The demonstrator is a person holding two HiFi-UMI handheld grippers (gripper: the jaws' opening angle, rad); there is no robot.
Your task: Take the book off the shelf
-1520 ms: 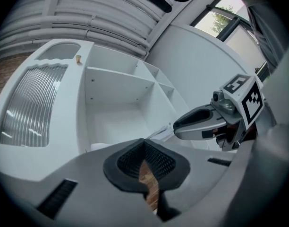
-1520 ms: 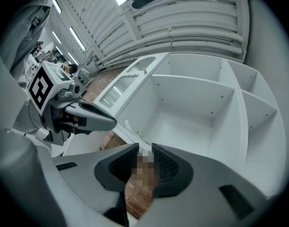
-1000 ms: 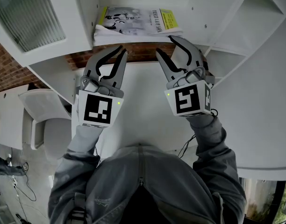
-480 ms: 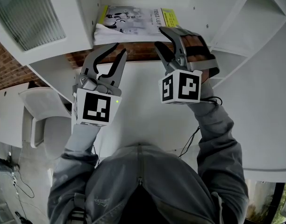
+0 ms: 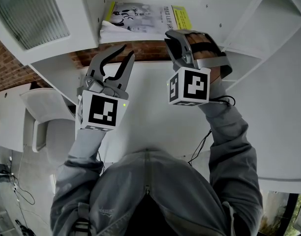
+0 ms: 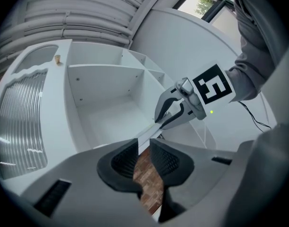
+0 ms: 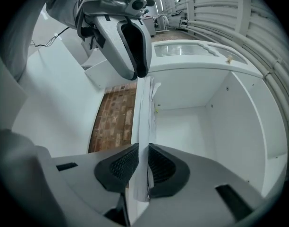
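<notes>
The book (image 5: 140,18), with a white and yellow cover, lies flat on the white shelf (image 5: 214,9). My right gripper (image 5: 181,37) is at the book's near right corner. Its jaws are closing, and the pads press on the book's edge (image 7: 144,126) from both sides. My left gripper (image 5: 122,54) hangs just below the shelf, left of the right one and apart from the book. Its jaws stand a little open (image 6: 143,157), and only brick wall shows through the gap. In the left gripper view the right gripper (image 6: 165,119) holds the thin book edge (image 6: 147,135).
A white cabinet door with ribbed glass (image 5: 32,18) stands at the left of the shelf. Brick wall (image 5: 150,53) shows under the shelf board. Below lie a white desk top (image 5: 150,117) and a white chair (image 5: 47,127). More shelf compartments (image 5: 283,9) stand to the right.
My right gripper rose from below the shelf to the book's corner and its wide jaws came together on the book. The left gripper stayed in place, its jaws parting slightly.
</notes>
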